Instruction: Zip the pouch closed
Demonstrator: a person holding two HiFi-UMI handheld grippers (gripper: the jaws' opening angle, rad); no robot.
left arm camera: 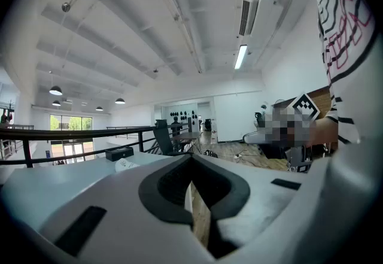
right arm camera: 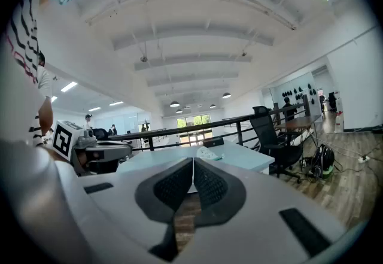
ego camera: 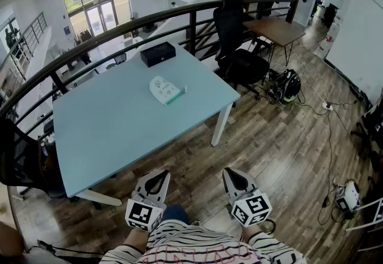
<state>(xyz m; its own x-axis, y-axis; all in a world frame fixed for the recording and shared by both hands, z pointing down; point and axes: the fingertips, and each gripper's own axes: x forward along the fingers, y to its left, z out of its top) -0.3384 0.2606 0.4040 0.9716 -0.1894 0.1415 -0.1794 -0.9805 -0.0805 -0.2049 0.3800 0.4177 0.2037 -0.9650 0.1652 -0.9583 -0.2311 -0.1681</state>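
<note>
The pouch is white with a green zipper edge and lies flat on the light blue table, toward its far right side. It also shows small in the left gripper view as the pouch, and in the right gripper view as the pouch. My left gripper and right gripper hang close to my body, over the floor in front of the table's near edge and well short of the pouch. Both are shut with nothing between the jaws, as the left gripper and right gripper show.
A black box sits at the table's far edge, behind the pouch. A dark railing curves behind the table. A black office chair stands to the table's right, with bags and cables on the wooden floor.
</note>
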